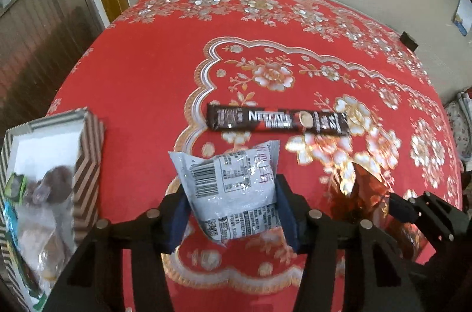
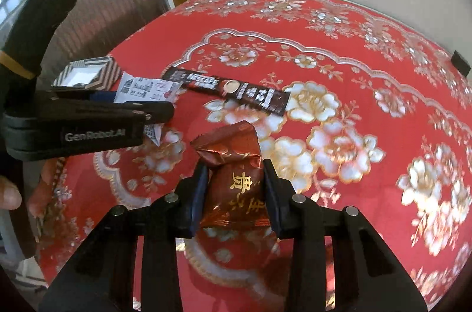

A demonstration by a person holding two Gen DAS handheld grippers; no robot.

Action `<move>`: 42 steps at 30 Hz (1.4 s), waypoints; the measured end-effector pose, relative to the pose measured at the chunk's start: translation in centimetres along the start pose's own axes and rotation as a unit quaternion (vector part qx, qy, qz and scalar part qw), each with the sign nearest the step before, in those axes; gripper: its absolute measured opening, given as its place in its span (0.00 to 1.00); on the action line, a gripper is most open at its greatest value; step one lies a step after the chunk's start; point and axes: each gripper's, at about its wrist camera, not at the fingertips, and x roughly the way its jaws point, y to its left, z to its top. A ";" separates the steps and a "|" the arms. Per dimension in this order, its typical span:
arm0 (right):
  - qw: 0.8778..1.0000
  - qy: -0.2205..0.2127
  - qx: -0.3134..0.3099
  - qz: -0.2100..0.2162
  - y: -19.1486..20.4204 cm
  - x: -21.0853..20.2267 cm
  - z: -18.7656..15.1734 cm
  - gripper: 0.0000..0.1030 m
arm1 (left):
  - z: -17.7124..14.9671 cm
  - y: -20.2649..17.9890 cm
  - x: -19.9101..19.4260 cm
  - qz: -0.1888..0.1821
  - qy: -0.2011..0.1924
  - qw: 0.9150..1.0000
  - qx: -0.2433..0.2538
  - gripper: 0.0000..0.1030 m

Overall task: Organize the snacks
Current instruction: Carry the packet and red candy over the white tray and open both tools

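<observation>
The left gripper (image 1: 233, 211) had its jaws clamped on a silver-grey snack packet (image 1: 233, 188), held above the red flowered cloth of the worktop (image 1: 141, 70). The right gripper (image 2: 234, 194) had its jaws clenched on a dark red sweet wrapper (image 2: 236, 173) with gold characters, also over the cloth. Just left of the grey packet sat a striped box (image 1: 88, 152) with wrapped snacks inside. Beyond both packets a dark coffee stick (image 1: 277, 121) lay flat on the cloth, touching neither.
</observation>
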 end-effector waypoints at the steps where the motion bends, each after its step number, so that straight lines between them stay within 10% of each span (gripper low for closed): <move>1: 1.000 -0.001 0.001 0.000 0.1 -0.1 -0.2 0.34 | -0.4 0.1 -0.5 -0.003 -0.003 1.000 0.001 0.54; 16: 0.999 -0.034 0.003 -0.002 4.7 -2.6 -3.2 0.34 | -6.6 1.3 -5.8 -0.034 -0.047 0.998 0.009 0.54; 42: 0.997 -0.040 -0.063 0.037 13.3 -2.6 -2.6 0.34 | -11.6 9.5 -9.9 0.020 -0.116 0.992 -0.055 0.54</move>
